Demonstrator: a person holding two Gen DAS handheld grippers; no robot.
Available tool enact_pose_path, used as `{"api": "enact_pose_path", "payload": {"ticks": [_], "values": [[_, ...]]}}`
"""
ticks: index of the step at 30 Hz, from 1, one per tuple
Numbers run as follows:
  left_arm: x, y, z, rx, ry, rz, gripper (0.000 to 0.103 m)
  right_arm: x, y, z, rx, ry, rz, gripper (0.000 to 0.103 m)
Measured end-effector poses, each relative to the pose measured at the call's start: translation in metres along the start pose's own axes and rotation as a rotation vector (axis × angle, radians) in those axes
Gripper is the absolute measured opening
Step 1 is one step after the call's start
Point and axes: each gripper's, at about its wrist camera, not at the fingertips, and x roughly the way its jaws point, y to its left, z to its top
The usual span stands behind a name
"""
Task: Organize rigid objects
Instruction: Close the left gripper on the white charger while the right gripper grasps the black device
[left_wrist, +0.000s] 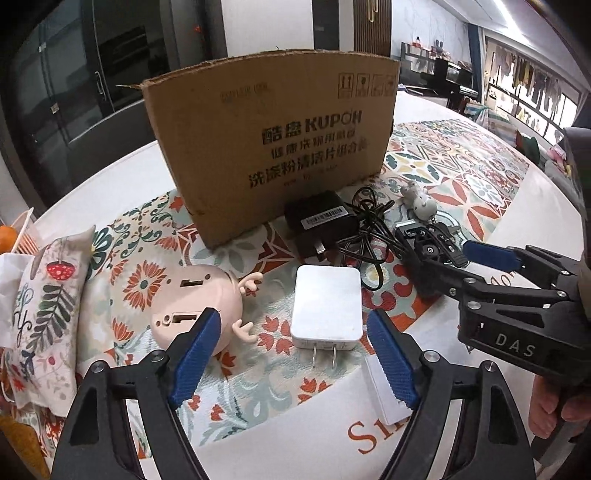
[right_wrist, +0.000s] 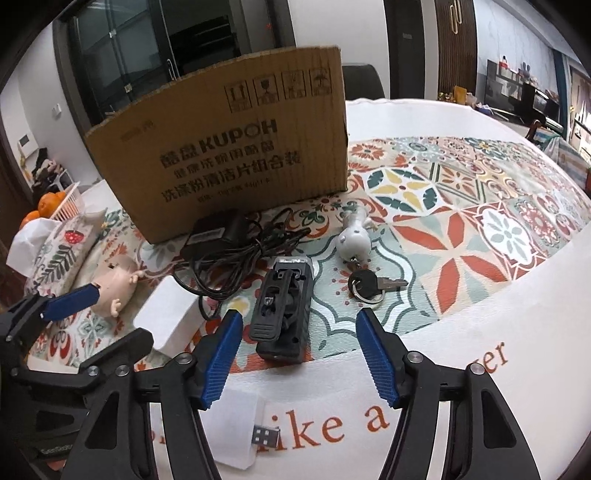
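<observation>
Leftmost, beyond the left tool (left_wrist: 291, 354), a floral tissue pouch (left_wrist: 48, 332) is seen on the table (right_wrist: 517, 332), and a pink deer-shaped toy (left_wrist: 199, 306) lies just beside the tool's left finger. The left tool is held released: its blue pads (left_wrist: 195, 358) stand apart, with the white plug adapter (left_wrist: 327, 306) lying just ahead of the gap, prongs toward the tool, untouched. A small white USB adapter (right_wrist: 240, 424) is found close under the right tool's left finger. Behind these, an upright cardboard box (left_wrist: 269, 140) is set at the far side, with a black charger (left_wrist: 317, 225) and its tangled cable (left_wrist: 369, 236) at its foot. The right tool (right_wrist: 299, 354) is likewise released, its jaws apart and nothing pinched; a black clip-backed device (right_wrist: 284, 306) lies just ahead, nearer the left finger. Further right of that tool, a white figurine keychain (right_wrist: 354, 236) and a black-headed key (right_wrist: 373, 284) are laid on the patterned cloth (right_wrist: 461, 206).
</observation>
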Motion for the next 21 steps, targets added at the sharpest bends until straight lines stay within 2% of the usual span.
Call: {"api": "enact_pose_path", "payload": {"ticks": [8,21], "values": [[0.009,-0.005,0.004,0.009,0.009,-0.041,0.081,0.014,-0.005,0.004,0.027,0.023,0.002,0.056],[0.032,-0.007,0.01,-0.008,0.045,-0.07,0.065,0.026,0.0,0.008,-0.006,0.03,0.008,0.045]]}}
